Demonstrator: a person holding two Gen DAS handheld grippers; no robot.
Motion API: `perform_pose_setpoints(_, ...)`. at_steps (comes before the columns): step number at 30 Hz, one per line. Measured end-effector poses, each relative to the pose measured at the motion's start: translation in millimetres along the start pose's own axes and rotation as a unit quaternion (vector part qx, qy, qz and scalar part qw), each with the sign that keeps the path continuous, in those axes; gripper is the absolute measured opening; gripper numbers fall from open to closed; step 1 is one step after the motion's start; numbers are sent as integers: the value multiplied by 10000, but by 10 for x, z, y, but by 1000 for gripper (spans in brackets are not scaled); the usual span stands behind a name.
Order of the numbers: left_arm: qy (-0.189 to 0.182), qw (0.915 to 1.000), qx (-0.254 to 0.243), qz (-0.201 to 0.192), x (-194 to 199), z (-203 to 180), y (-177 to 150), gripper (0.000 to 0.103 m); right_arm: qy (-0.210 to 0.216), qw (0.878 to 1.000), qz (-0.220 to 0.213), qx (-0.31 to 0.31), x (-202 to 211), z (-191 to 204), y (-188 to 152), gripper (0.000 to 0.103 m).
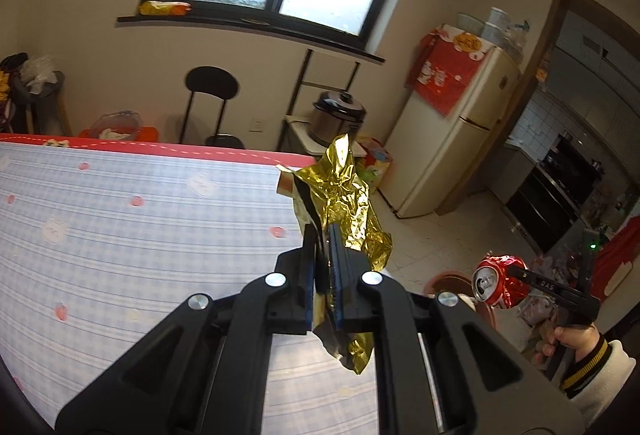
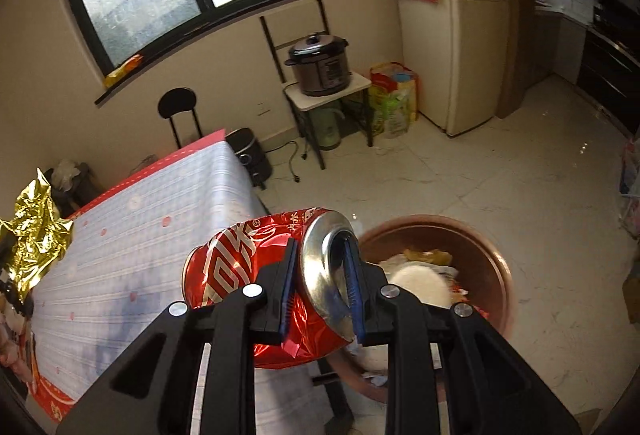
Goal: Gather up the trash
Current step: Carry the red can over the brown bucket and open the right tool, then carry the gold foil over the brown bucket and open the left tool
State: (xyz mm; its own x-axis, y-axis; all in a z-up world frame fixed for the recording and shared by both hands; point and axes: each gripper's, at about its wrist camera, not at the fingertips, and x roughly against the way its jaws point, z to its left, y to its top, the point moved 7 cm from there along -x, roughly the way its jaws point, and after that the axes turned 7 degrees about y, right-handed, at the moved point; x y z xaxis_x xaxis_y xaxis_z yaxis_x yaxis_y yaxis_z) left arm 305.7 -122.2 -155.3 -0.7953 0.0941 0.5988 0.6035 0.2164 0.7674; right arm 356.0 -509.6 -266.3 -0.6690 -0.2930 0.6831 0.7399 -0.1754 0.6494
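I have a crushed red can [image 2: 240, 275] pinched at its top rim in my right claw [image 2: 320, 283], at the lower centre of the right wrist view, above the near edge of a brown bin [image 2: 492, 275] already holding paper scraps. My left claw [image 1: 322, 267] is clenched on a crumpled gold foil wrapper [image 1: 344, 195], centre frame, over the right end of the checked tabletop [image 1: 140, 227].
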Motion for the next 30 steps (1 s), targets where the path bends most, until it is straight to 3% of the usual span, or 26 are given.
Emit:
perform_pose_setpoints(6,-498,9979,-312,263,-303,-666,-167,11,-489,9980,100,-394,91,-664,-210,23)
perform_pose_setpoints(13,-861,9922,-750,505,-548,-1245,-286,11,-706,9948,190,-712,57,-992,-319,27)
perform_pose_setpoints(17,-1031,9882,-962,596,-634,-1491,-316,11,-786,9942,-51,-734,151,-1056,-238,54)
perform_pose_setpoints(20,-1168,9849,-1097,654,-693,-1664,-344,11,-742,9945,-175,-725,263,-1115,-199,55)
perform_pose_setpoints(30,-1585,9699,-1520,1055,-1116,-2271,-661,11,-691,9937,-514,-711,775,-1127,-253,87)
